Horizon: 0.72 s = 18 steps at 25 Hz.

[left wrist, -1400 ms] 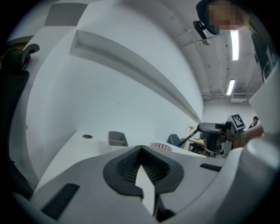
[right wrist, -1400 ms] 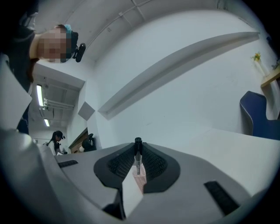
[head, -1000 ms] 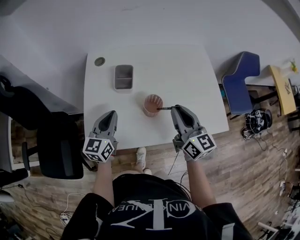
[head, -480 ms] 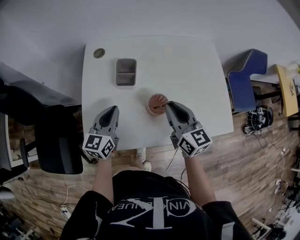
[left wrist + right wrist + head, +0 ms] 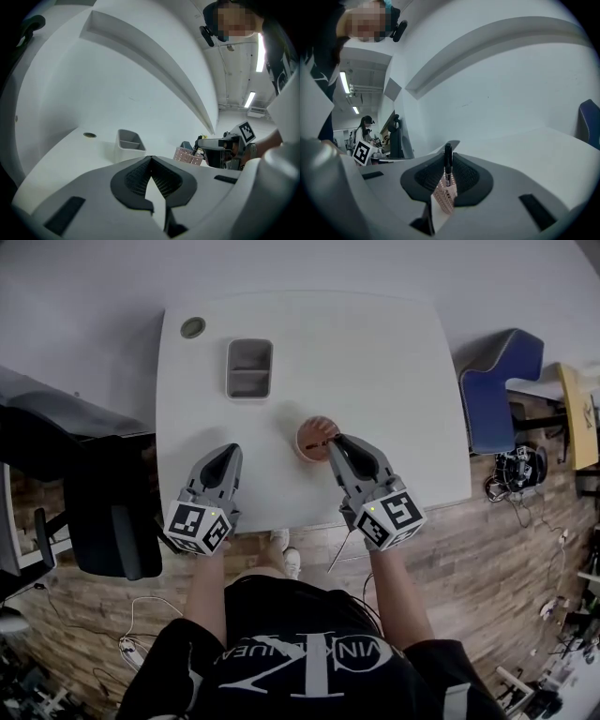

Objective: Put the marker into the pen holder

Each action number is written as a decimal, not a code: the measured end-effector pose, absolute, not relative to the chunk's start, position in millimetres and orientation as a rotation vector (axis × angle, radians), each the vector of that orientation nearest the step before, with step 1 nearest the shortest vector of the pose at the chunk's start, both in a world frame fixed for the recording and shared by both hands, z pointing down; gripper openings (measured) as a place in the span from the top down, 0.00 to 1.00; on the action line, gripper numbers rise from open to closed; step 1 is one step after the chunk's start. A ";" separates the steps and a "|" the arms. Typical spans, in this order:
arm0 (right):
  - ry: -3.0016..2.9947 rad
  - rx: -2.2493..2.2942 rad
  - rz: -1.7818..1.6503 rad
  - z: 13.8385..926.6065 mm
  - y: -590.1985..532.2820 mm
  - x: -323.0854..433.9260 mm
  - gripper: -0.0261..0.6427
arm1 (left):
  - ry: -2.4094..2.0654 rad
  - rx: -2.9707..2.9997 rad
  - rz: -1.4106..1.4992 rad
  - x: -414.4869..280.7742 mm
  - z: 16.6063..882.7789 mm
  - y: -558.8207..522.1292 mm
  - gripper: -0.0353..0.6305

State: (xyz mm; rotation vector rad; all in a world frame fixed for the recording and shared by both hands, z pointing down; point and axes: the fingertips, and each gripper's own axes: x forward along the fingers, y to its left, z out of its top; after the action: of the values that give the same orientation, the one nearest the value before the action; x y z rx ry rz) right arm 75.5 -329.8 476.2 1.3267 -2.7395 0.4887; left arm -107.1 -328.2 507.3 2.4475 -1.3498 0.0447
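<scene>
A pink perforated pen holder [image 5: 315, 434] stands on the white table [image 5: 394, 381], just in front of my right gripper [image 5: 338, 445]. That gripper is shut on a black marker [image 5: 322, 443], whose free end reaches over the holder's opening. In the right gripper view the marker [image 5: 448, 162] stands upright between the jaws, with the pen holder [image 5: 443, 197] right below it. My left gripper [image 5: 229, 456] rests near the table's front edge, left of the holder, shut with nothing in it. From the left gripper view the pen holder [image 5: 188, 156] and right gripper [image 5: 219, 147] sit at right.
A grey two-compartment box [image 5: 249, 368] stands behind the holder toward the left; a round grommet [image 5: 193, 327] marks the far left corner. A black office chair [image 5: 98, 507] is left of the table, a blue chair [image 5: 502, 381] to its right.
My right gripper has carried the marker leftward, from the holder's right rim to over its opening. The left gripper has stayed where it was.
</scene>
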 end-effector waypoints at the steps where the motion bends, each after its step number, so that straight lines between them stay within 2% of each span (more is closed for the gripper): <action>1: -2.737 1.328 0.494 477.4 -329.4 75.2 0.87 | -1.350 2.444 0.043 -107.8 508.3 -327.1 0.93; 18: -2.730 1.337 0.508 487.5 -323.2 81.8 0.87 | -1.358 2.400 0.012 -114.7 516.4 -324.9 0.93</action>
State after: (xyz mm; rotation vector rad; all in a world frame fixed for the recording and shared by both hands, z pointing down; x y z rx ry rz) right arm 81.8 -323.2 487.5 1.3373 -2.7304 0.5078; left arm -114.7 -324.9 516.4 2.4005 -1.3581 0.0121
